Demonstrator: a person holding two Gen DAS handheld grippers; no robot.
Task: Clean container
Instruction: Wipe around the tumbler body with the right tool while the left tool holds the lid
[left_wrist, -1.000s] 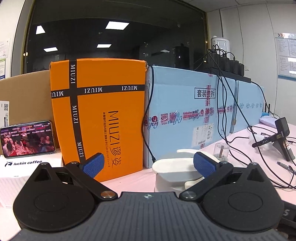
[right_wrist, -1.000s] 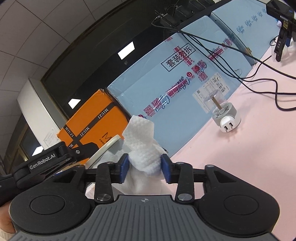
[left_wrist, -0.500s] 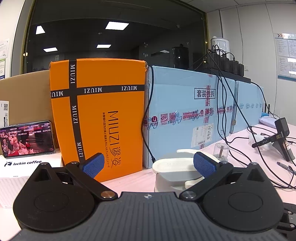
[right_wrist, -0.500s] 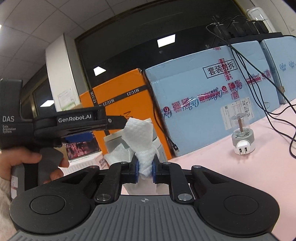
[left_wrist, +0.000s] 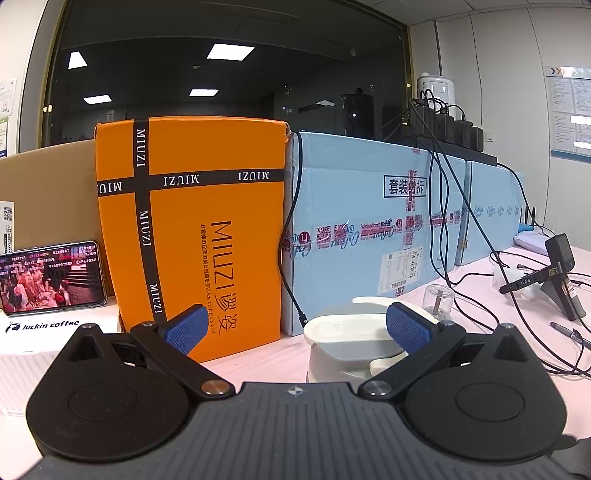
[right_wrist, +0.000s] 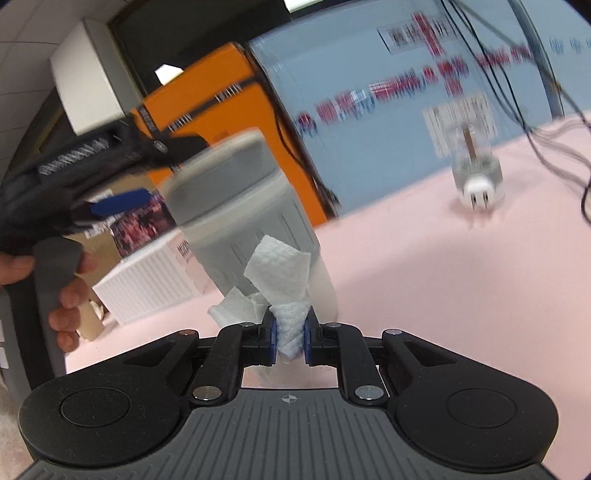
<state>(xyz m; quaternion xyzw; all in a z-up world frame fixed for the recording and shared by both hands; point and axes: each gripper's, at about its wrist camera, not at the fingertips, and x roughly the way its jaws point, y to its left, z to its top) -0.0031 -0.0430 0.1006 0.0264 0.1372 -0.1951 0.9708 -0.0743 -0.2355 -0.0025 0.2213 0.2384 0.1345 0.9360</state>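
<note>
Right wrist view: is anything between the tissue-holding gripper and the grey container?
Nothing visible does. The right gripper is shut on the paper towel, and the towel's free end is right in front of the grey container's wall. The frame is motion-blurred, so contact is unclear.

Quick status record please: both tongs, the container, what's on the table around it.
left tongs: open, holding nothing, container between the fingers
right tongs: shut on paper towel
container: grey and white, upright on pink table
paper towel: close to container's side; contact unclear, view blurred
behind: orange box, blue box
left of container: phone, screen lit
</note>
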